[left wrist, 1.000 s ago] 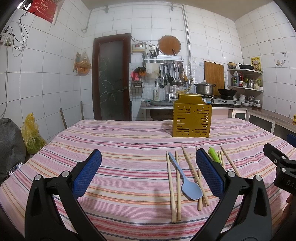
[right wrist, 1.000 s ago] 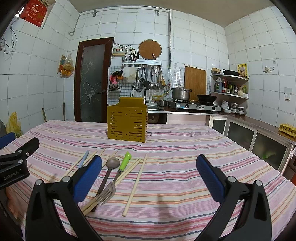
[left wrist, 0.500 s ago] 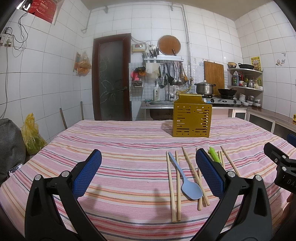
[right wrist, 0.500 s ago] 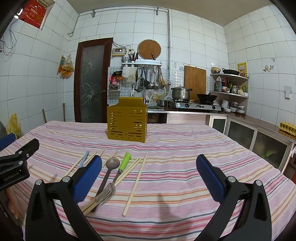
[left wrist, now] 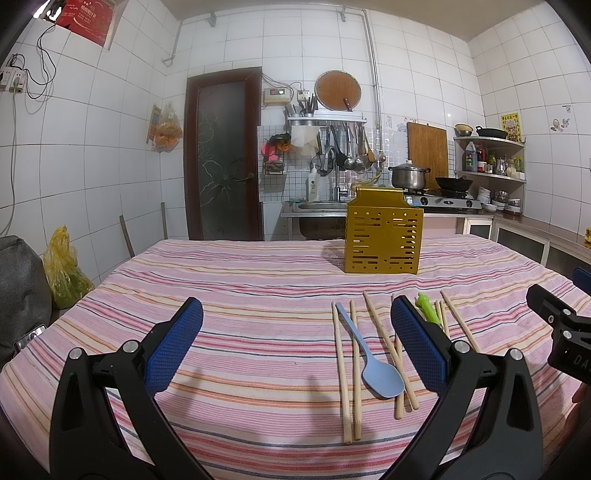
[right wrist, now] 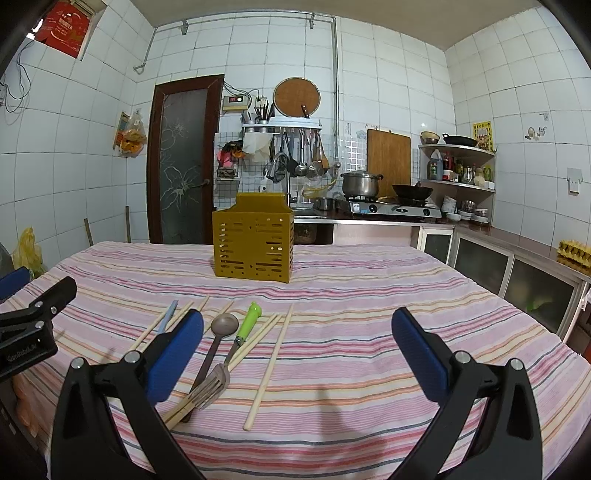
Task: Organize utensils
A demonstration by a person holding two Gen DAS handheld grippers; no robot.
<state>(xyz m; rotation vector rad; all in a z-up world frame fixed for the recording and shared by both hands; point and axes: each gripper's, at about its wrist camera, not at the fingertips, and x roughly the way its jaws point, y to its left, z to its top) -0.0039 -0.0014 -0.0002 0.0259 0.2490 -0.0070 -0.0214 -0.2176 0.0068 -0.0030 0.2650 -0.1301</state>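
Two grippers hover over the striped tablecloth (left wrist: 258,295) near its front edge, both spread wide with nothing between the blue pads: the left gripper (left wrist: 295,343) and the right gripper (right wrist: 297,345). On the left gripper's black body, seen at the left edge of the right wrist view, white lettering reads roughly "GenRobot.AI"; on the right gripper's body in the left wrist view only "DA" shows before the frame cuts it off.

The utensils lie loose toward the front middle of the cloth: a blue spoon (left wrist: 369,354), bowl toward the front edge, among several wooden chopsticks (left wrist: 340,373); a brown spoon (right wrist: 214,347); and a green-handled fork (right wrist: 236,350), tines toward the front edge. The left pad of the right gripper hides part of the blue spoon and some chopsticks in its own view. The slotted yellow utensil holder (right wrist: 253,240) stands upright well behind them, toward the far edge.

A red box (left wrist: 86,18) high on the wall carries writing too small to read, as does a yellow poster (left wrist: 511,126).
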